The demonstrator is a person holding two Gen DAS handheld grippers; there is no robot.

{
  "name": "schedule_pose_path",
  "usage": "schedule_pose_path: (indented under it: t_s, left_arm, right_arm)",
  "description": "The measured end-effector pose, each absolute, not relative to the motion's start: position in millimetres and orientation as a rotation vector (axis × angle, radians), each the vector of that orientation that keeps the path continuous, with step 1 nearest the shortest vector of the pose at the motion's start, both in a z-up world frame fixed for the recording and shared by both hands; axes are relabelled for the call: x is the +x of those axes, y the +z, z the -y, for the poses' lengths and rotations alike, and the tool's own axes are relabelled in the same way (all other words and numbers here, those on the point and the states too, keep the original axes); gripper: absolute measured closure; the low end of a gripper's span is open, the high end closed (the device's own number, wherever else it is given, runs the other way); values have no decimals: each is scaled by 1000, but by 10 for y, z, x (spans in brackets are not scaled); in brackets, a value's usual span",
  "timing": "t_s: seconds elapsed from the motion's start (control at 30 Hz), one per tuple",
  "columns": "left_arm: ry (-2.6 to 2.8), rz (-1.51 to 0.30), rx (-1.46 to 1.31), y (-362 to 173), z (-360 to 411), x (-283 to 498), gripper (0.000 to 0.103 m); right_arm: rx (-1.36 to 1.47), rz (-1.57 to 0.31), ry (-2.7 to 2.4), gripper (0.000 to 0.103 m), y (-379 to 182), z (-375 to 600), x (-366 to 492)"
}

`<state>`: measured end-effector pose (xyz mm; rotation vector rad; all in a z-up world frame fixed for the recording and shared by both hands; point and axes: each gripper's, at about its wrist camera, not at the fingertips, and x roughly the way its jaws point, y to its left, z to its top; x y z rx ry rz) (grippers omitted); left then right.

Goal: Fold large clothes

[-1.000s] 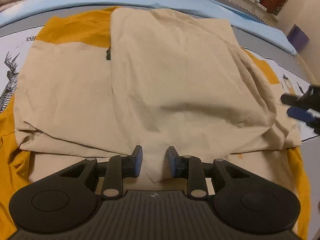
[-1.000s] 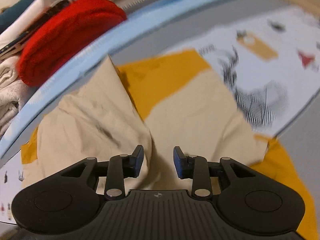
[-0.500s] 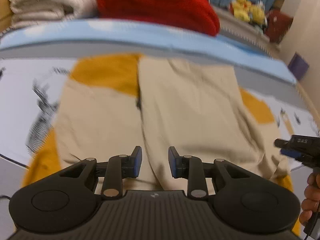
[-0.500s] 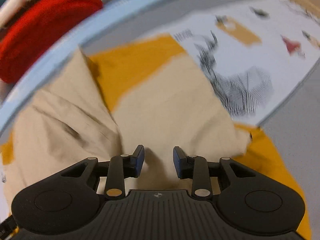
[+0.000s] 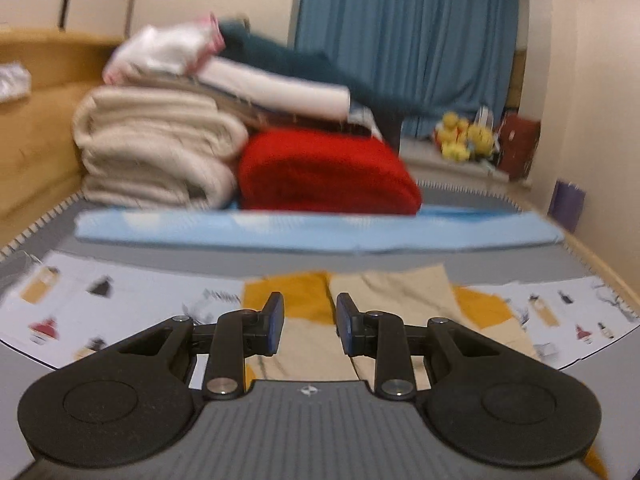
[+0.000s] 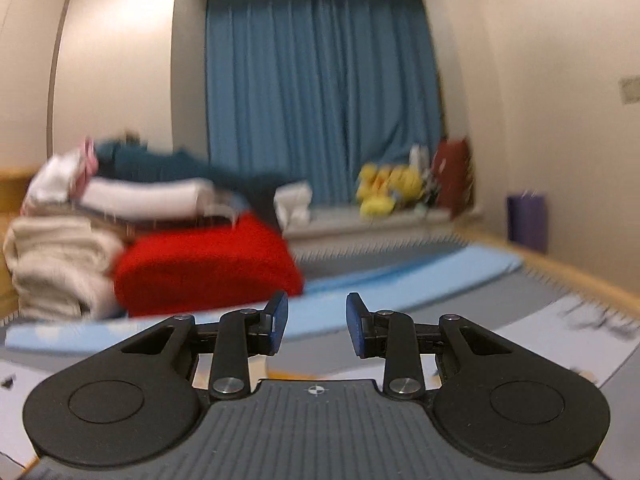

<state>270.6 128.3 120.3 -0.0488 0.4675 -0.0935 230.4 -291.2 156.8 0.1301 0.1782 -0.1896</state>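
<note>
Left gripper: the black two-finger left gripper [image 5: 309,328] with blue pads hangs above the bed; its jaws stand apart with a clear gap and nothing is pinched between them, so it is released.
Right gripper: the black two-finger right gripper [image 6: 316,326] with blue pads points almost level across the room; its jaws are likewise parted and empty, and only the far bedding shows through the gap.
Task garment: the beige fabric garment [image 5: 404,304] lies flat on the bed below and ahead of the left gripper, folded with a seam line down its middle; neither gripper touches it. The right wrist view does not show it clearly.
Under the garment: a mustard-yellow cloth [image 5: 292,292] spreads beneath the beige piece and shows at its far left and right corners.
Bed cover: a white printed sheet with small drawn figures [image 5: 120,300] lies under both, on a grey mattress surface [image 5: 168,248].
Light blue pad: a long light blue folded pad [image 5: 320,230] runs across the bed beyond the garment.
Stack behind it: a red knitted folded blanket [image 5: 328,172] sits on the pad, touching a cream folded blanket pile [image 5: 156,156] on its left; white and dark teal clothes [image 5: 280,76] rest on top.
Background: a blue pleated curtain [image 6: 320,92] hangs at the far wall, with yellow plush toys [image 6: 388,188] on the ledge below it.
Sharpness: both views are blurred, so fine detail is unclear.
</note>
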Motion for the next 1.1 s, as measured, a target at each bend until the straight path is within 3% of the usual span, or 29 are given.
schedule_pose_path:
  t_s: [0.3,0.4,0.57,0.7,0.83,0.9,0.93,1.1]
  left_arm:
    - [-107,-365,-109,2438,-1494,1134,71]
    - [-124,-344,-177,2593,-1533,638,71]
    - [-140,-307,-242,2407,-1542,17,71]
    - [-120,-330,-222,1768,-1521,-85,71]
    - [-89,-438,-170,858,-1428,94,72]
    - [-67,-500,-138,425,-1388,206,72]
    - [-46,-575,-118,262,-1395,333,74]
    - [22,-715,-168,-102,-1640,626,74]
  right_arm:
    - [131,58,-173,67,3043,3434,542]
    - [161,119,-165,59,3437,3668,-34]
    - [162,166,-191,55,3673,3936,-795]
    - [186,88,-223,55,3282,4058,-952]
    - [187,-36,-244,57,2387,4042,-764]
    - [199,-122,-237,70,1838,4048,-557]
    - [212,-172,-242,72,1614,4037,-439]
    - [244,-405,-269,72,612,3995,75]
